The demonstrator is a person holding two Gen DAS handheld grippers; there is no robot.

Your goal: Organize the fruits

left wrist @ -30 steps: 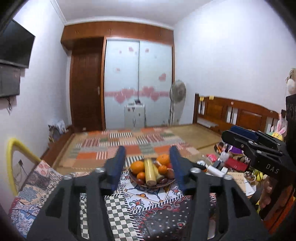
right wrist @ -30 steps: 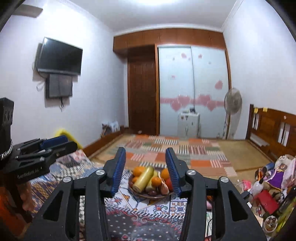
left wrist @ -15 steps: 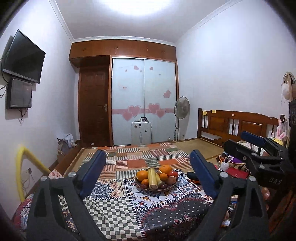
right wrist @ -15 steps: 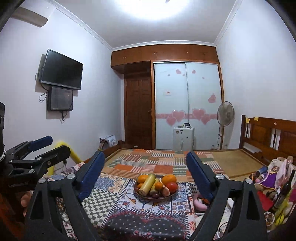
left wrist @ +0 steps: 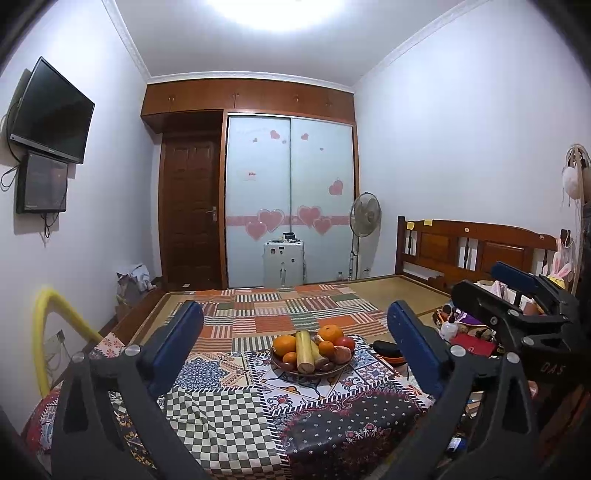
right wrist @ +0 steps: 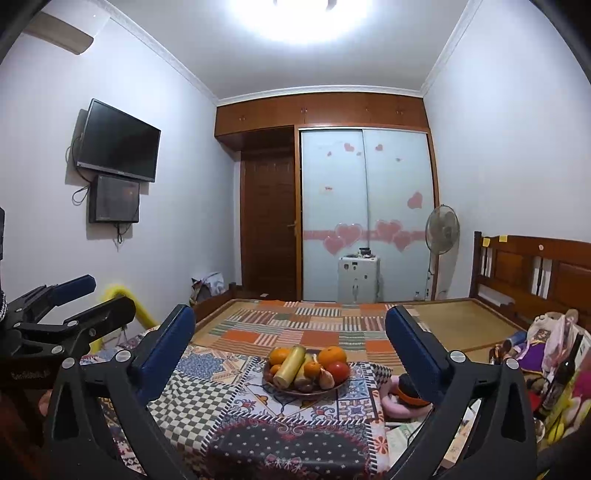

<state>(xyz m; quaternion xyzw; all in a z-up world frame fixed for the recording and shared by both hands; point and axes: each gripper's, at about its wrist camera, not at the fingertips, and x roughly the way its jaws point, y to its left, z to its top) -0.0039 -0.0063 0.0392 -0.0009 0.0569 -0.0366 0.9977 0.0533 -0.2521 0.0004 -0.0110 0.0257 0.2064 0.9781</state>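
On the patchwork cloth (left wrist: 229, 417), a round bowl (left wrist: 312, 369) of glossy fruit is framed by two gripper sets, the left gripper (left wrist: 295, 347) and right gripper (right wrist: 290, 343), whose jaws have just been spread wide, nothing held.

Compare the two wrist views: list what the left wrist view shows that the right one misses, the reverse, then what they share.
Only the left wrist view: the right claw from the side, and a red box by the bed.

Only the right wrist view: the left claw from the side, and an air conditioner high on the wall.

Both: the fruit plate on the patchwork cloth, the TV, the fan, each claw open and empty.
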